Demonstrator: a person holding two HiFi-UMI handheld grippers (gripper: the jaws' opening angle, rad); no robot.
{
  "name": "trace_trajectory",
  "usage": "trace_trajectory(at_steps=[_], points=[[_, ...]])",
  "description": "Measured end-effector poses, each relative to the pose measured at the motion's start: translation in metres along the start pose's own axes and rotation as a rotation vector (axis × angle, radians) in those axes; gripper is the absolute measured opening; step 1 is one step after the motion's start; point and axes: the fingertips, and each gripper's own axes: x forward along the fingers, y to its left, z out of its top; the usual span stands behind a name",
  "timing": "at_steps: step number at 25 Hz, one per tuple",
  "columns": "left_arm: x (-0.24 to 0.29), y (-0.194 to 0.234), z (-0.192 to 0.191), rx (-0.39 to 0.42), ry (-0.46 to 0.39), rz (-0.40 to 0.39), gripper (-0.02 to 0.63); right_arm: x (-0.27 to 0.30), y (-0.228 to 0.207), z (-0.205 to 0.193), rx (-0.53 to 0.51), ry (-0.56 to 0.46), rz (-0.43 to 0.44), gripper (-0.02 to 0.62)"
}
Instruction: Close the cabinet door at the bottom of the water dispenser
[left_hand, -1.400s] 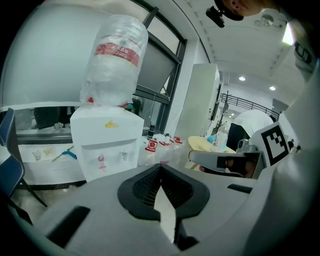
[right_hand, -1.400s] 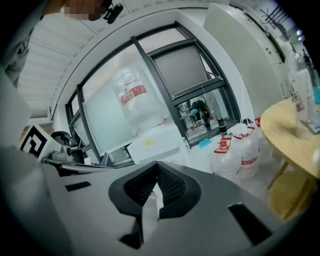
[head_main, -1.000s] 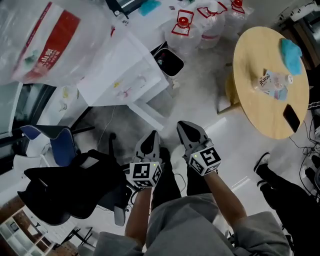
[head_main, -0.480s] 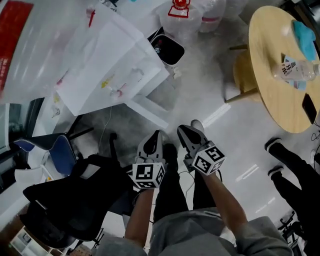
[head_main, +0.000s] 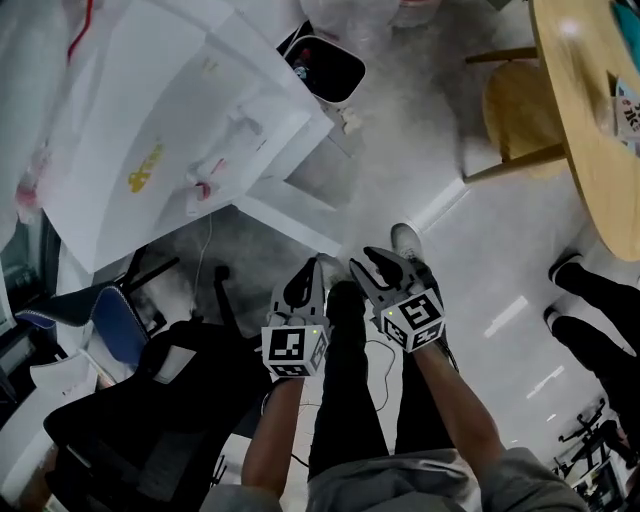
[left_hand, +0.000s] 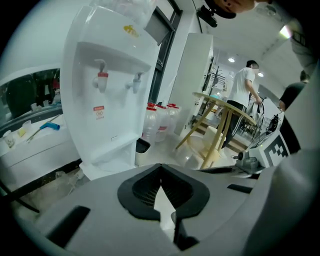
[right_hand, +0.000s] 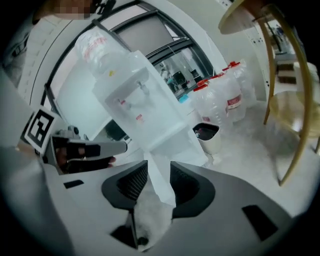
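The white water dispenser (head_main: 170, 150) stands at the upper left of the head view. Its bottom cabinet door (head_main: 290, 222) hangs open, swung out over the floor. Both grippers hover side by side just short of that door, touching nothing. My left gripper (head_main: 312, 265) is shut and empty; in the left gripper view (left_hand: 161, 167) its tips meet. My right gripper (head_main: 362, 255) has its jaws opening. In the right gripper view (right_hand: 158, 167) the gap between the pads holds nothing, and the open door (right_hand: 159, 182) shows beyond it.
A small bin (head_main: 325, 65) sits right of the dispenser, with water bottles (left_hand: 156, 120) behind it. A round wooden table (head_main: 590, 130) and stool (head_main: 520, 105) are at the right. A dark chair (head_main: 150, 400) is at the lower left, and another person's legs (head_main: 590, 310) at the right.
The head view has dropped and closed in on the dispenser, which now fills more of the picture. Both grippers stayed side by side and came lower, nearer the open door.
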Motion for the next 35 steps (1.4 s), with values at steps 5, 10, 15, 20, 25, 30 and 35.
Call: trace_trajectory(at_steps=[5,10,15,20,25,30,35], points=[[0.014,0.017,-0.029,0.0,0.03,0.001,0.008,0.027,-0.009,-0.048,-0.198,0.107,-0.059,0.192],[0.023,0.021,-0.048,-0.004,0.051,-0.022,0.008,0.055,-0.027,-0.089,-0.439,0.212,-0.109,0.249],[0.026,0.027,-0.059,0.013,0.066,-0.042,0.008,0.082,-0.027,-0.119,-0.567,0.304,-0.108,0.258],[0.027,0.03,-0.061,0.008,0.066,-0.044,0.008,0.095,-0.033,-0.124,-0.611,0.326,-0.122,0.258],[0.027,0.032,-0.062,0.01,0.071,-0.045,0.008,0.096,-0.033,-0.123,-0.618,0.321,-0.116,0.258],[0.029,0.03,-0.061,0.006,0.072,-0.045,0.008,0.095,-0.042,-0.115,-0.632,0.308,-0.144,0.258],[0.031,0.028,-0.058,0.01,0.071,-0.049,0.008,0.094,-0.057,-0.102,-0.601,0.299,-0.186,0.258]])
